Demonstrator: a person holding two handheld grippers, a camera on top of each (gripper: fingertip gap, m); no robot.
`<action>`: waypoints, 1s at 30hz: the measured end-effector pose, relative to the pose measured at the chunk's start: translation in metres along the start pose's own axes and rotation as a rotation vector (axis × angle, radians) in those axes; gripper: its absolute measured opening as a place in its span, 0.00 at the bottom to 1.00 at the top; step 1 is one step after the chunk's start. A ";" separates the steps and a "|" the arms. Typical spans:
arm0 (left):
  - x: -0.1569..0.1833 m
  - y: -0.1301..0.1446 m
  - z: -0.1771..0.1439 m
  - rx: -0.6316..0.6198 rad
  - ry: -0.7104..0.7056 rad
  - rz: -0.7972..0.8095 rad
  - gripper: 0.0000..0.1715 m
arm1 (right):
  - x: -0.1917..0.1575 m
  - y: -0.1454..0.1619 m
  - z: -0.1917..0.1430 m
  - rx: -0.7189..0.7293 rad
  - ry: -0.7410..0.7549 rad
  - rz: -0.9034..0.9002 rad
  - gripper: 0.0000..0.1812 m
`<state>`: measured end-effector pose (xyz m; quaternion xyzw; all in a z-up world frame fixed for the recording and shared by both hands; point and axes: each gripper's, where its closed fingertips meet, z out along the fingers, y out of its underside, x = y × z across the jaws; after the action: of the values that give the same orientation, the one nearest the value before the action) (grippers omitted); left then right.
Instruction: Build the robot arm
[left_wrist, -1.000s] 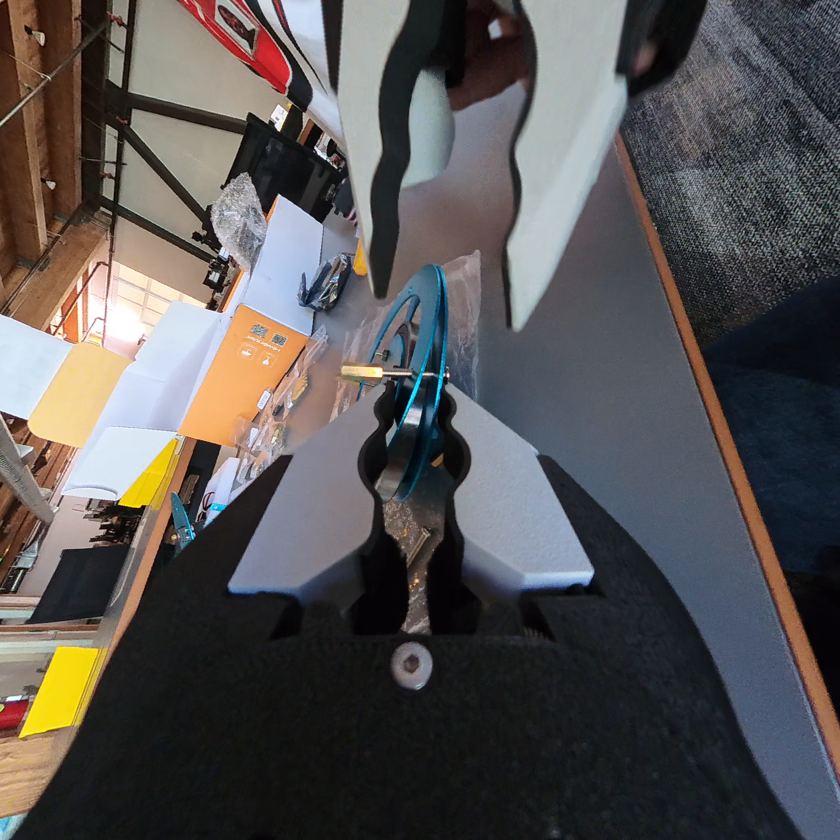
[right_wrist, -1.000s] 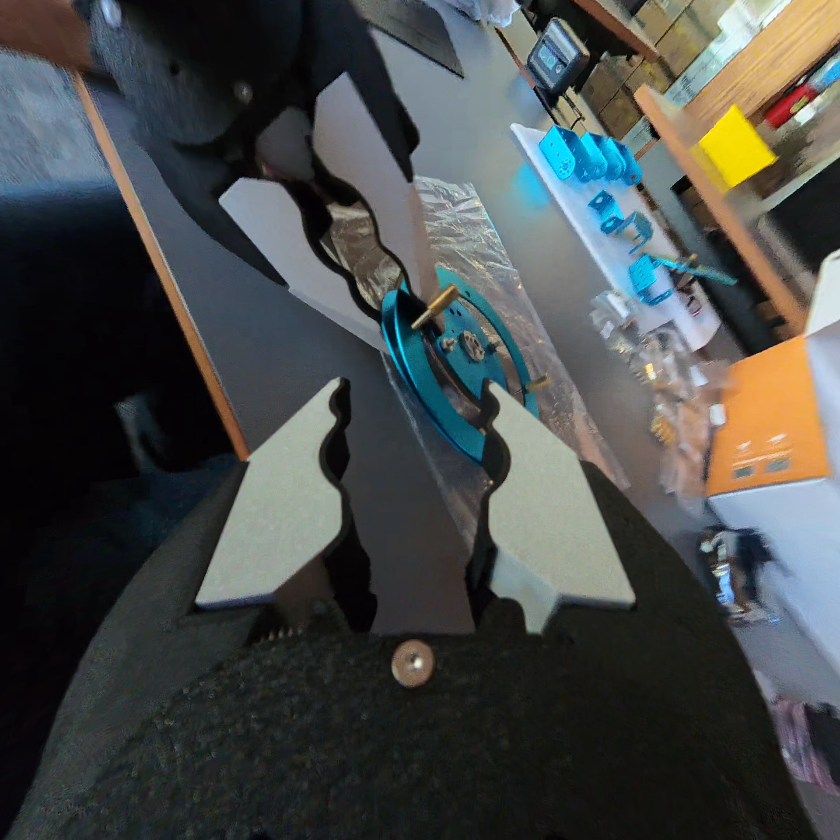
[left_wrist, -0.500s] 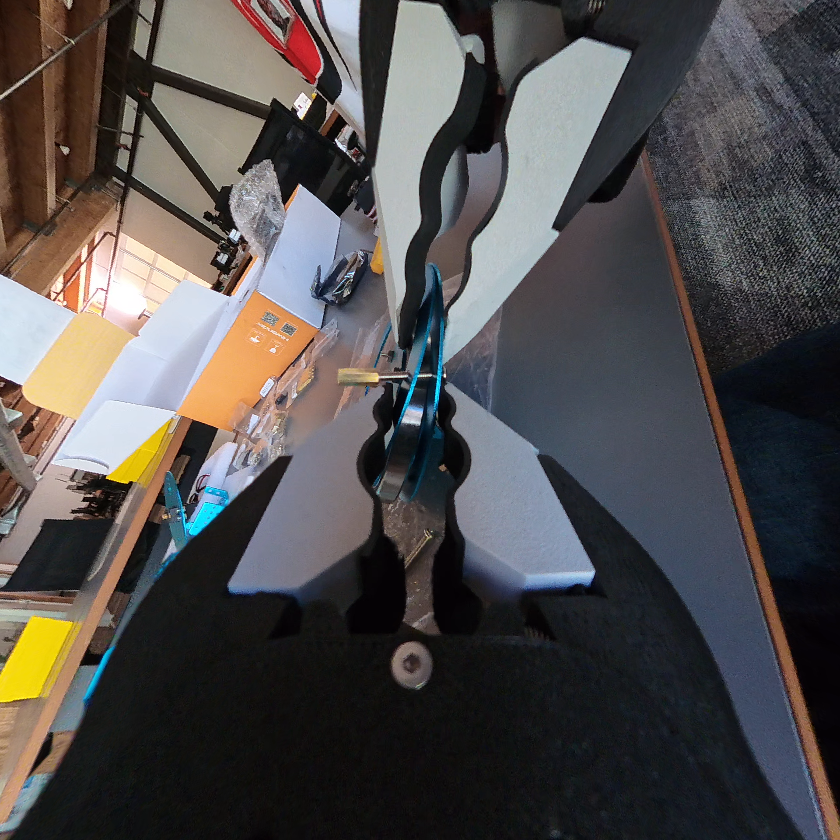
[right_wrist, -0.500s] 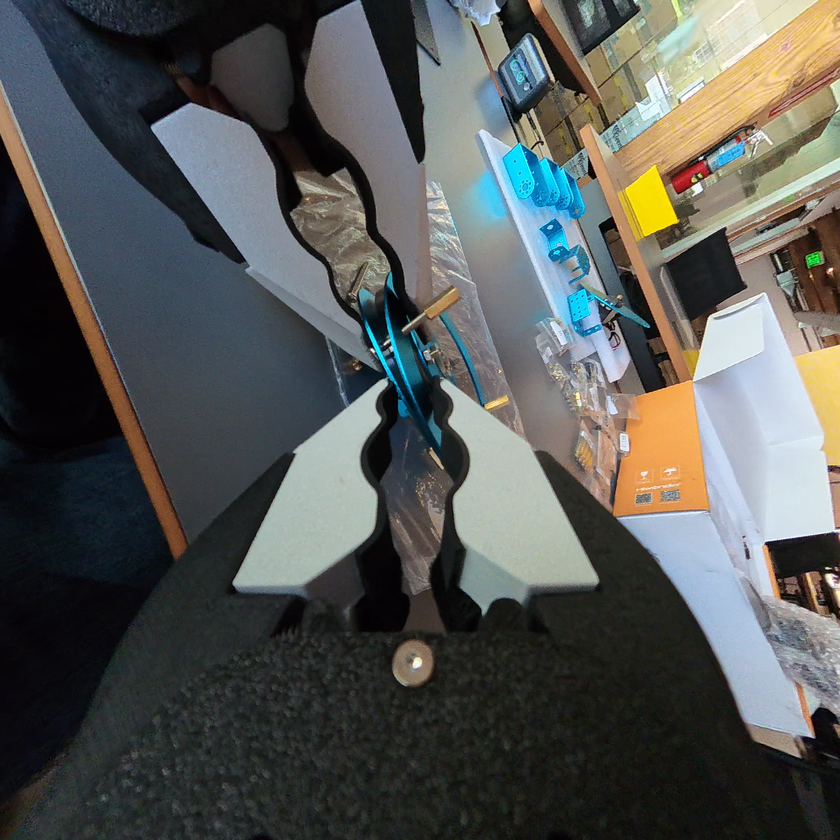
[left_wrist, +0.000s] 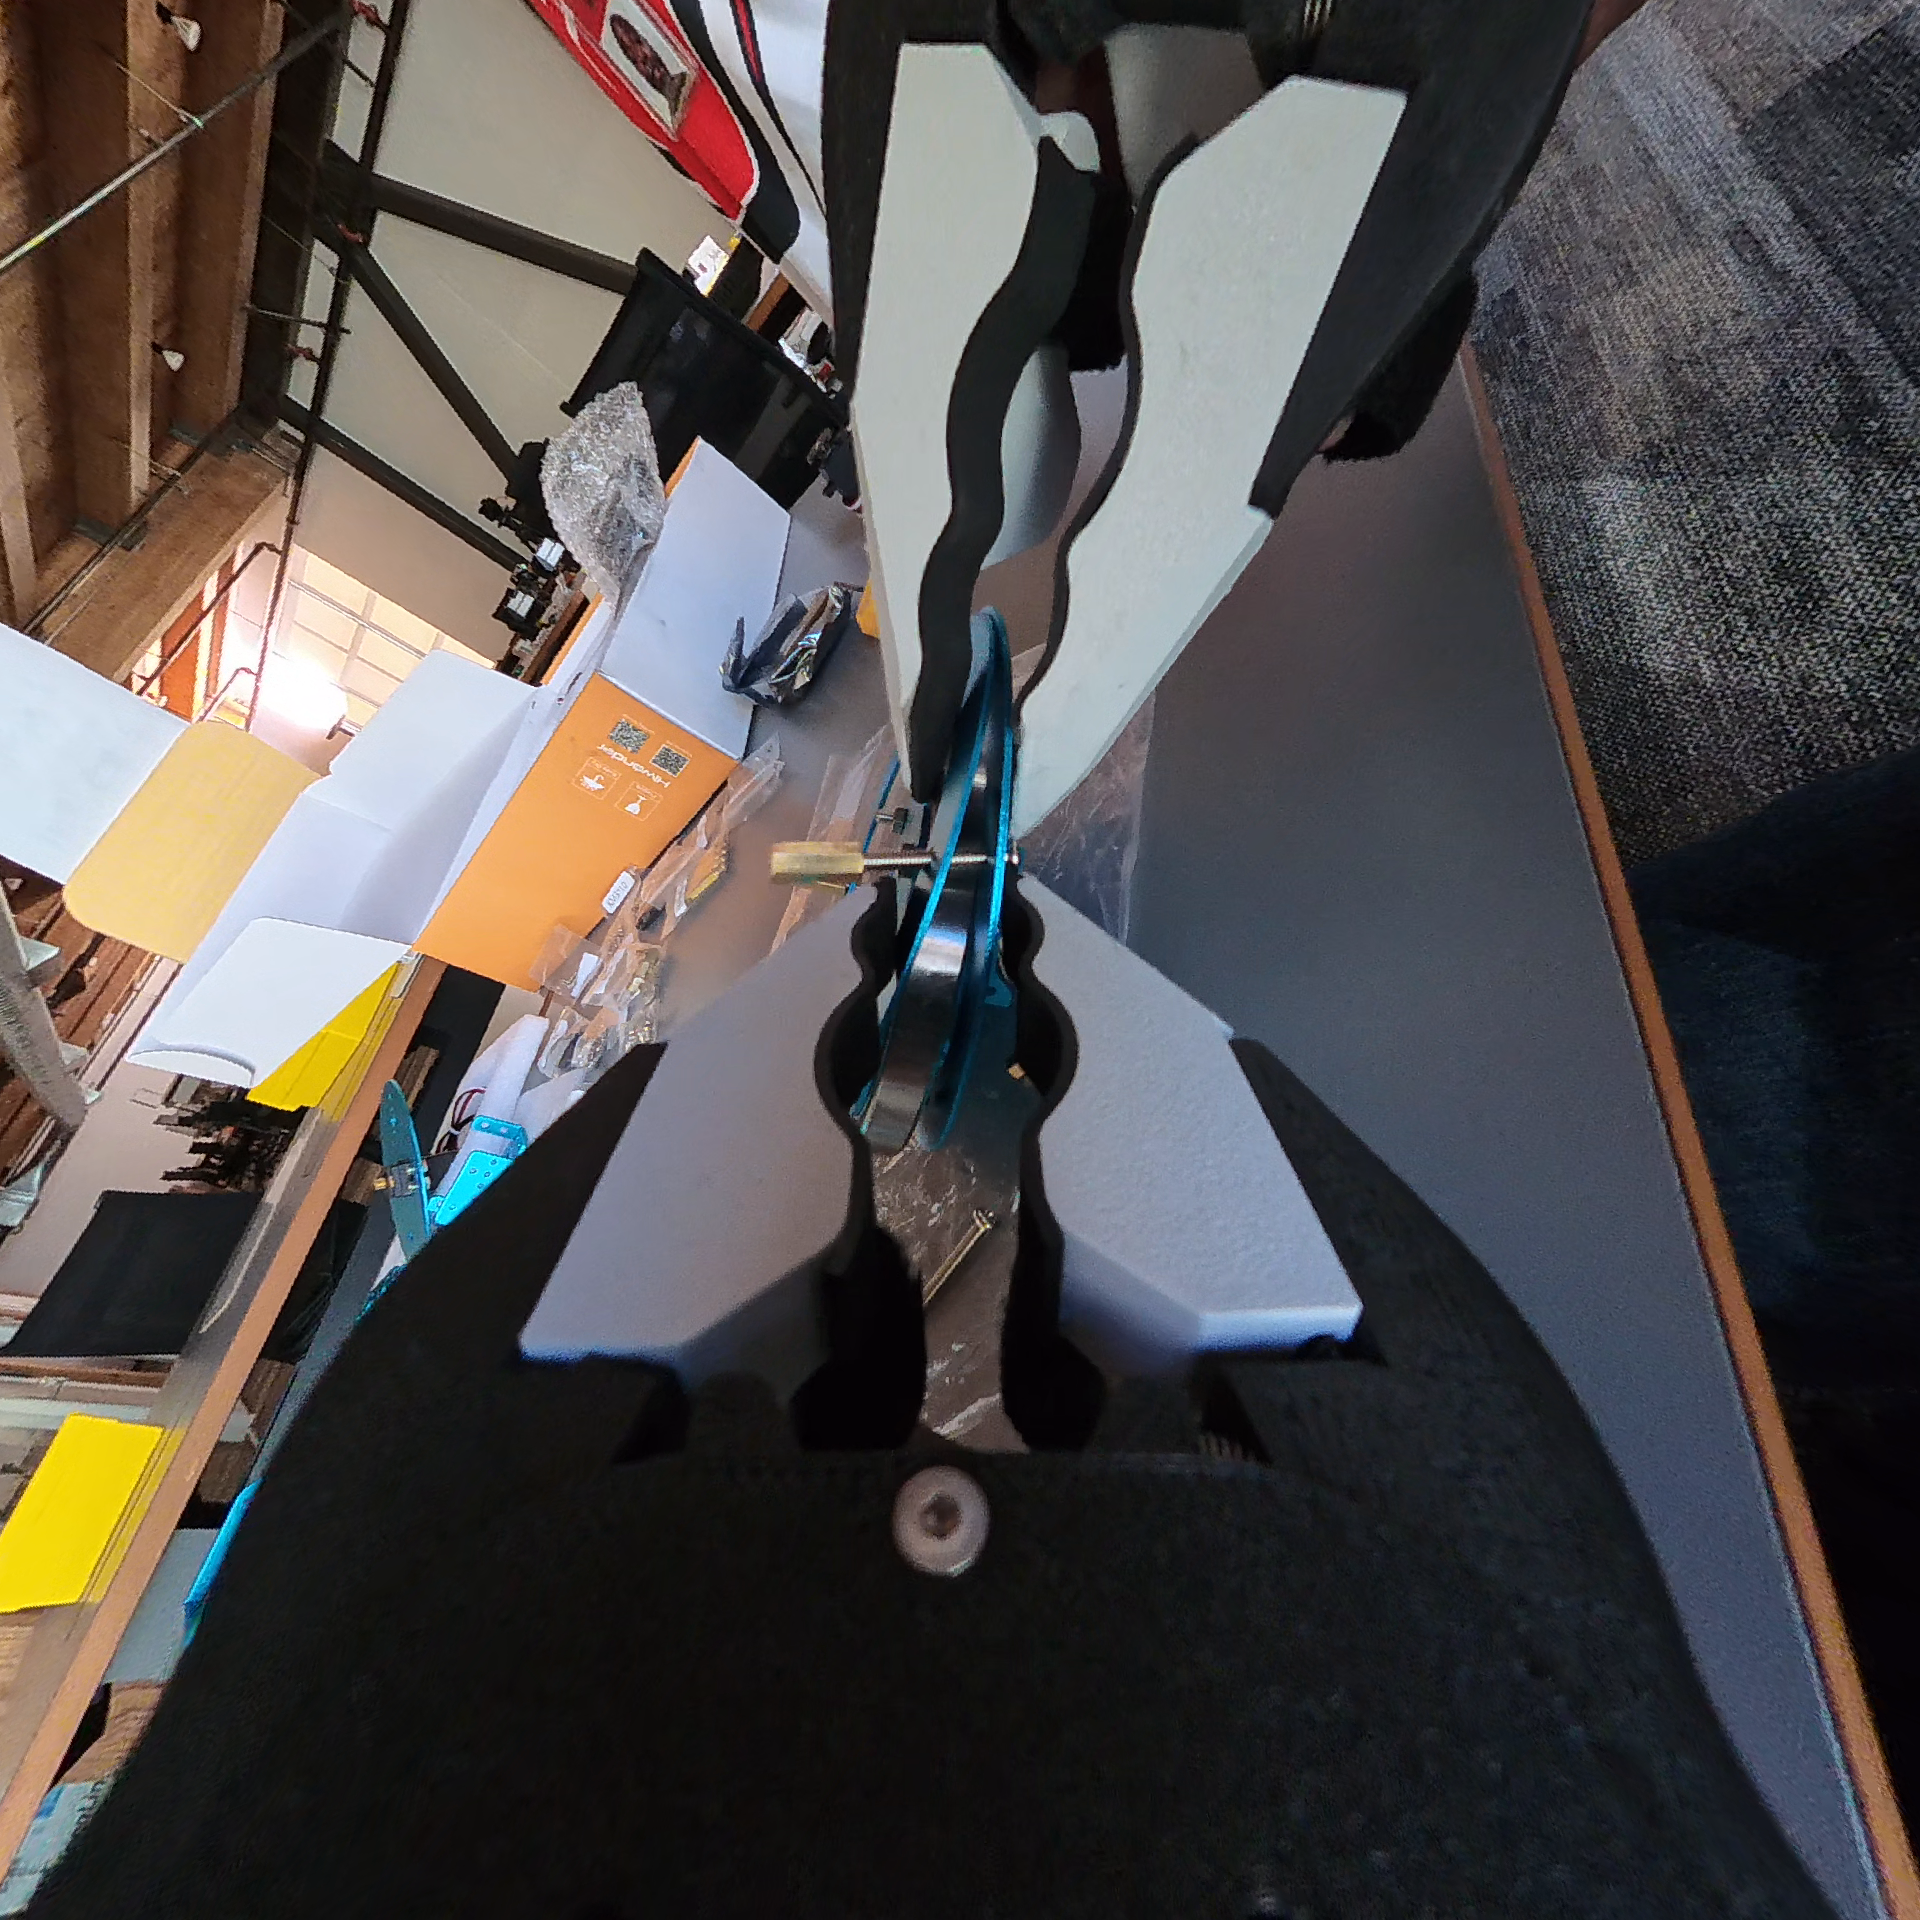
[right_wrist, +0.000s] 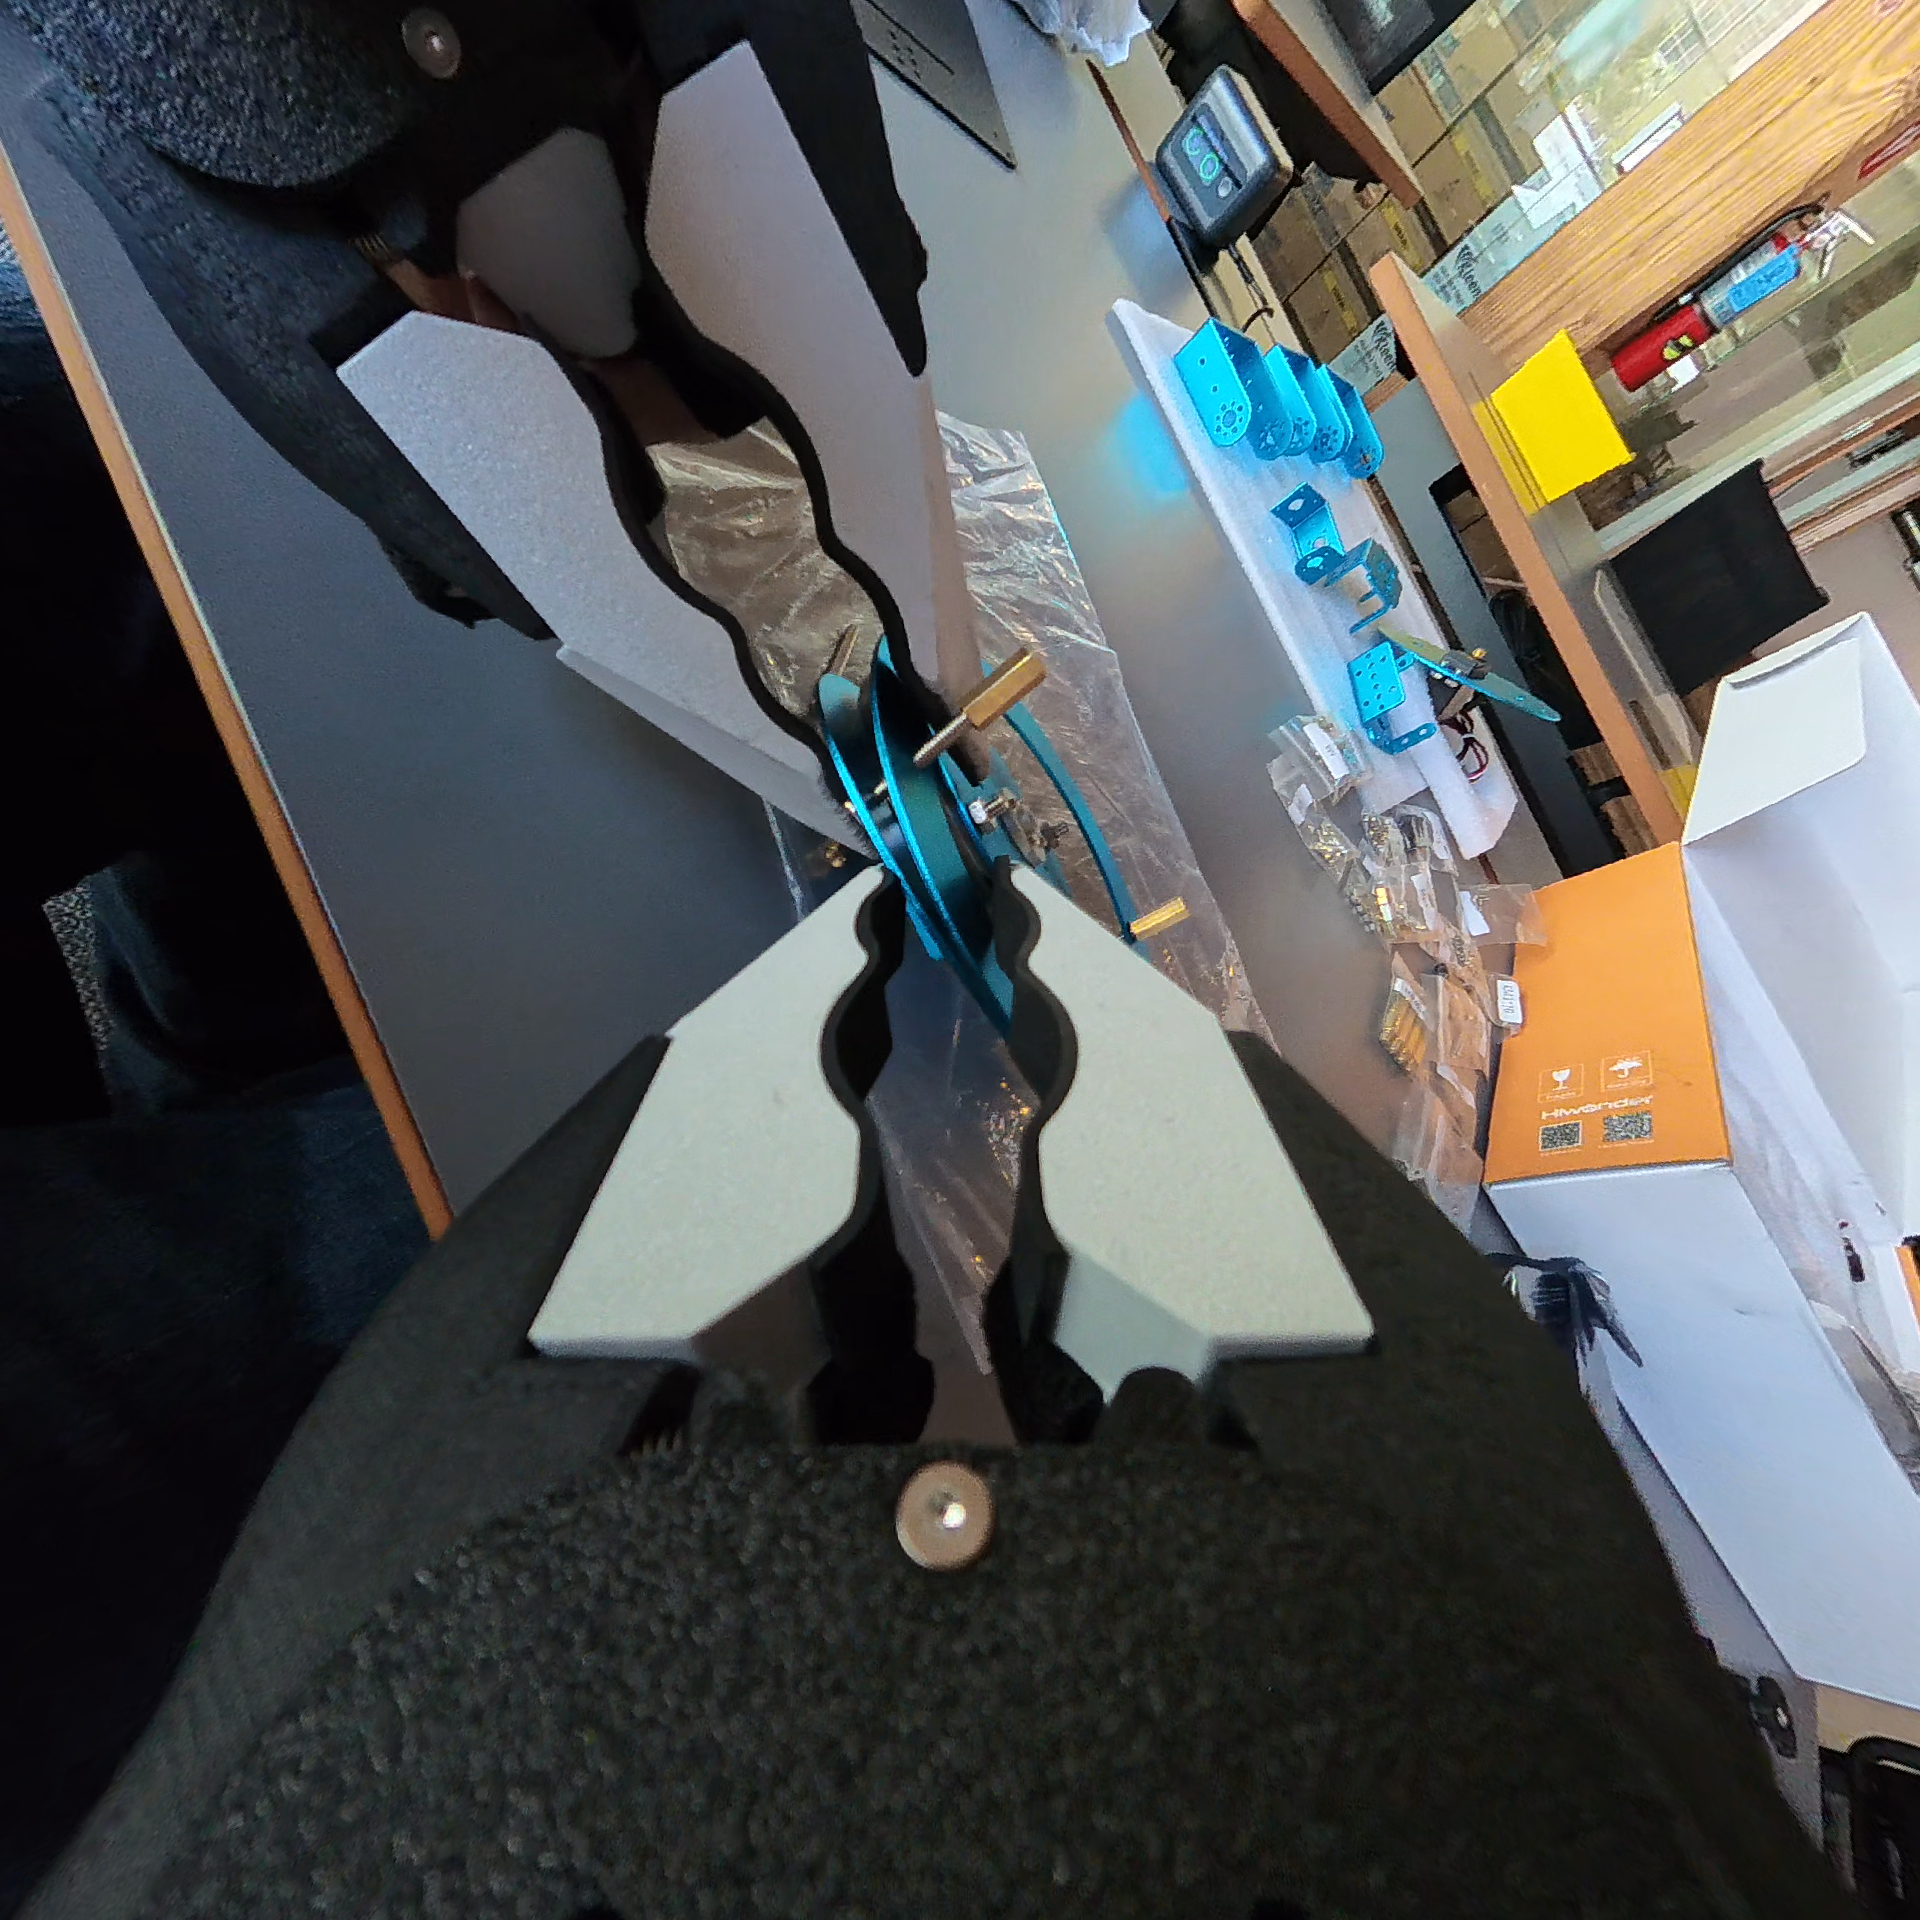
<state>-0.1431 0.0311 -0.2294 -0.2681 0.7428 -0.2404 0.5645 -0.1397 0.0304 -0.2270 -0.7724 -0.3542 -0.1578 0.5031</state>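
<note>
The left gripper (left_wrist: 940, 914) is pinching one edge of the round blue metal disc assembly with brass standoffs (left_wrist: 961, 883), holding it on edge above the grey table (left_wrist: 1351, 935). The right gripper (right_wrist: 940, 883) is clamping the opposite edge, over crinkled clear plastic wrap (right_wrist: 1039, 623).

Blue metal disc assembly (left_wrist: 961, 935) on edge, brass standoff (left_wrist: 816, 864) protruding sideways.

Beyond the fingers: grey table (right_wrist: 540, 852), crinkled plastic sheet (right_wrist: 1049, 582). Off to the right: blue metal brackets (right_wrist: 1278, 410) on white foam strip (right_wrist: 1236, 457), orange-and-white box (right_wrist: 1621, 1101).
</note>
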 end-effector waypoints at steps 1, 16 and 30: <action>0.000 0.000 0.000 -0.001 0.005 0.000 0.11 | 0.000 0.000 0.000 -0.004 -0.007 -0.002 0.09; -0.006 0.004 -0.002 -0.076 0.082 0.061 0.15 | 0.004 -0.003 -0.003 -0.007 -0.054 -0.023 0.07; -0.001 -0.004 0.001 -0.034 0.110 -0.043 0.11 | 0.003 -0.002 -0.004 0.003 -0.060 -0.002 0.08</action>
<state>-0.1419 0.0290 -0.2264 -0.2798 0.7706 -0.2543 0.5130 -0.1385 0.0290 -0.2221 -0.7756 -0.3702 -0.1342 0.4933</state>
